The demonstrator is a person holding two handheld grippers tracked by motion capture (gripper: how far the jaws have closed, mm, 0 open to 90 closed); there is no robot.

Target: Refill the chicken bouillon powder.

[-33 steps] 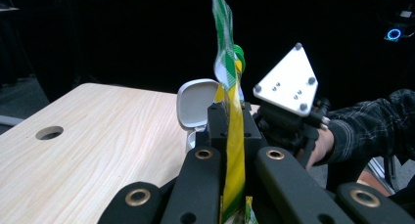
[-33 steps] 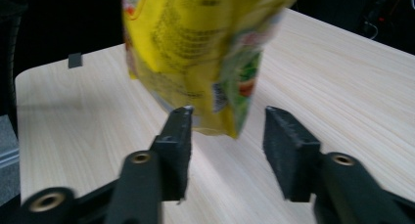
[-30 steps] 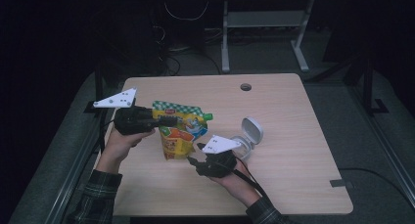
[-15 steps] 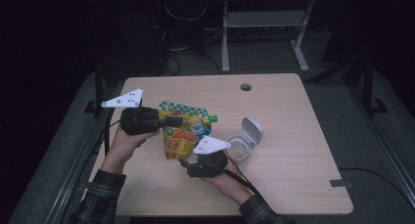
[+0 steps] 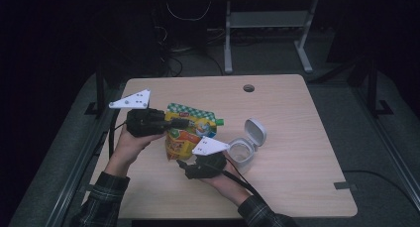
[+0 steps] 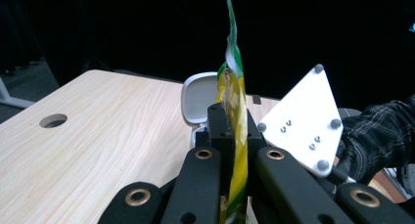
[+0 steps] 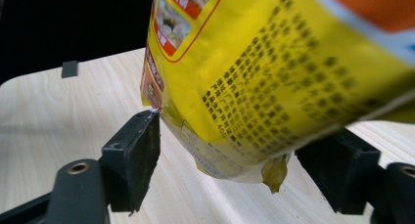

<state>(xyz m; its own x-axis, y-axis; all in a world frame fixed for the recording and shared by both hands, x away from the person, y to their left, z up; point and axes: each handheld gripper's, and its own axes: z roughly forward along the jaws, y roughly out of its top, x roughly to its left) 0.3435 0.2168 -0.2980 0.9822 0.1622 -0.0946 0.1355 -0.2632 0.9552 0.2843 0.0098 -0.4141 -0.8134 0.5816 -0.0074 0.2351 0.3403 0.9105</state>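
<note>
My left gripper clamped on pouch edge, pouch held above counter. My right gripper wide, pouch bottom corner between jaws, untouched. Open container just beside right gripper.

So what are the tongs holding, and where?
The left tongs pinch the yellow pouch on its edge, near the top. The right tongs are open around its bottom corner, not gripping.
</note>
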